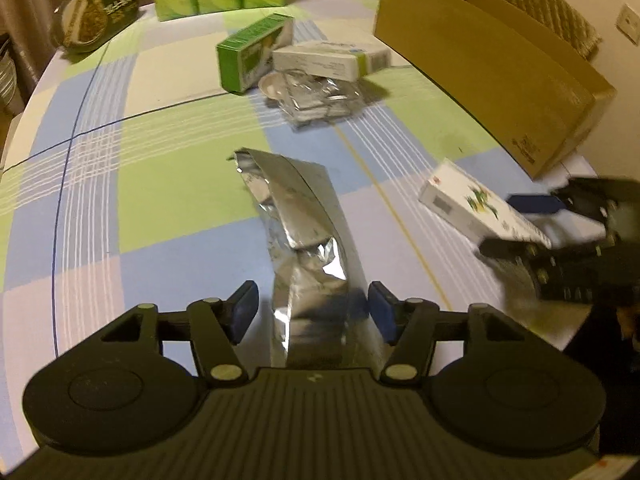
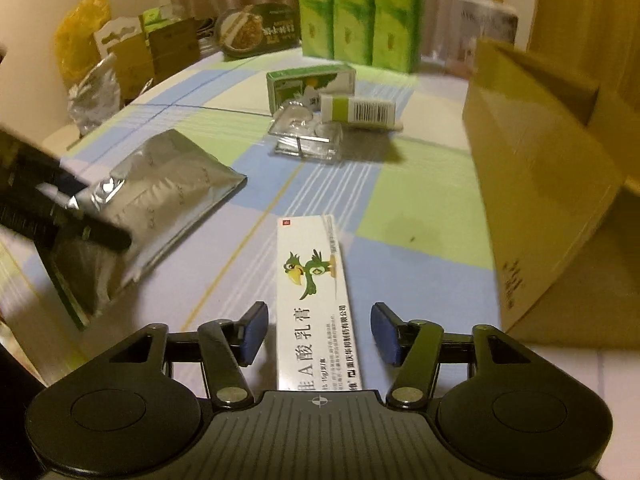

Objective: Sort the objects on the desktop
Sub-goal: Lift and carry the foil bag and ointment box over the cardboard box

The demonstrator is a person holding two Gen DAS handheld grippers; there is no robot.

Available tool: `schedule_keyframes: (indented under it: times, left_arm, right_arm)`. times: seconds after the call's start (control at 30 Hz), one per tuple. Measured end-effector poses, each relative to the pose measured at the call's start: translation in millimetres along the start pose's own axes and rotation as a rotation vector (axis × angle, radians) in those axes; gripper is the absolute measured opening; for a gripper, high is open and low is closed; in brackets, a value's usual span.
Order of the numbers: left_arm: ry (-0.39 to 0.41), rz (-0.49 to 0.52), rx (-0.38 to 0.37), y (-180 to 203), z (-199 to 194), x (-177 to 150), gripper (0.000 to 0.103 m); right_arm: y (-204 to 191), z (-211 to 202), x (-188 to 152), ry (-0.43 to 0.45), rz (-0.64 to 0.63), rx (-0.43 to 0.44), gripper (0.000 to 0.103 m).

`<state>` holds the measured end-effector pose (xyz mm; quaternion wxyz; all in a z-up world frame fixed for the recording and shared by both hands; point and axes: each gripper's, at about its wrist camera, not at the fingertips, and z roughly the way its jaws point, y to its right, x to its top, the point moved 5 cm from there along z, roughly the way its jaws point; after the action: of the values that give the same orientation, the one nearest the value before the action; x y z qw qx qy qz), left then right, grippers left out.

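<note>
Straddling crinkled foil pouch (image 1: 304, 232) | left gripper (image 1: 314, 312) spread | flat checked tablecloth (image 1: 160, 184)

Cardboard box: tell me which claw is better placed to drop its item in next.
Right, probably. The right claw, open around the white carton, has the cardboard box right beside it. The left claw, open around the foil pouch, sits farther away.
</note>
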<state>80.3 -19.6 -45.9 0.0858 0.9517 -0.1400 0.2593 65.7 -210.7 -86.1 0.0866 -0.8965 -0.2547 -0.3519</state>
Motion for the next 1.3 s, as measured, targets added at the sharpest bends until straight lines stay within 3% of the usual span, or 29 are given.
schedule_keyframes:
  times: [0.17, 0.67, 0.83, 0.9, 1.3]
  left_arm:
    - [-0.001, -0.030, -0.013, -1.3, 10.4, 12.0, 0.063]
    - [-0.088, 0.065, 0.040, 9.9, 42.5, 12.7, 0.061]
    - [-0.072, 0.090, 0.034, 12.2, 39.2, 12.5, 0.041]
    - [-0.037, 0.078, 0.024, 11.4, 33.9, 13.4, 0.038]
    - [-0.005, 0.065, -0.017, 15.2, 26.8, 16.2, 0.036]
  right_arm:
    - [-4.7, 4.5, 0.4, 0.009, 0.027, 0.011, 0.057]
    - [-7.7, 17.5, 0.4, -0.005, 0.028, 0.016, 0.058]
    - [-10.0, 18.6, 2.5, -0.008, 0.013, 0.015, 0.058]
    - [-10.7, 18.4, 3.2, -0.009, 0.006, 0.013, 0.058]
    - [-11.6, 20.6, 6.1, -0.026, -0.011, 0.018, 0.058]
